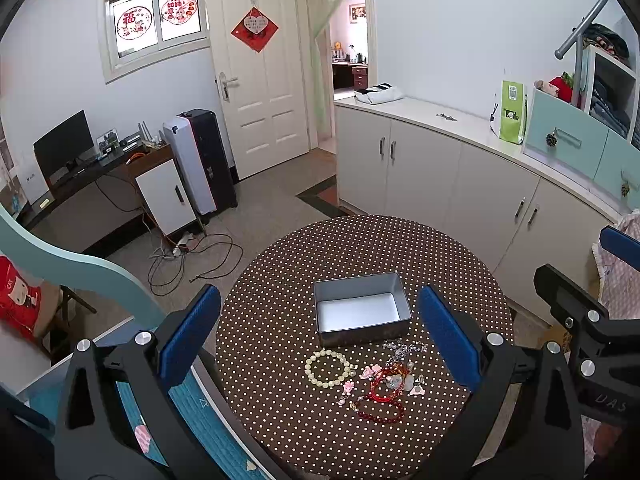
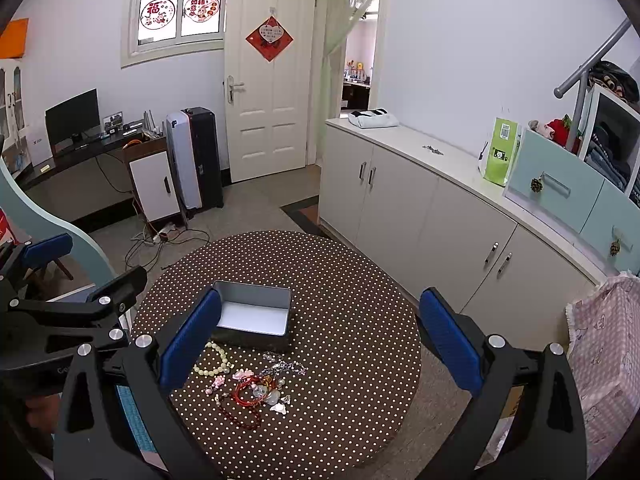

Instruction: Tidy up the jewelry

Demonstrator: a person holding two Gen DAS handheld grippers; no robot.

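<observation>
An empty grey metal tin (image 1: 362, 308) (image 2: 253, 314) sits open on a round brown polka-dot table (image 1: 280, 280) (image 2: 352, 300). In front of it lie a cream bead bracelet (image 1: 328, 369) (image 2: 214, 360), red bead bracelets (image 1: 382, 398) (image 2: 246, 404), a silver chain (image 1: 404, 348) (image 2: 286, 367) and small pink charms (image 1: 347, 389). My left gripper (image 1: 320, 338) is open above the jewelry. My right gripper (image 2: 320, 338) is open above the table, right of the jewelry. Both are empty. Each gripper shows at the edge of the other's view.
White cabinets (image 1: 440, 168) run along the right wall with a green bag (image 1: 511, 112) on top. A desk with a monitor (image 1: 64, 144), a white tower unit (image 1: 192, 160) and floor cables (image 1: 192, 256) stand at left. A pink cloth (image 2: 608, 360) hangs at right.
</observation>
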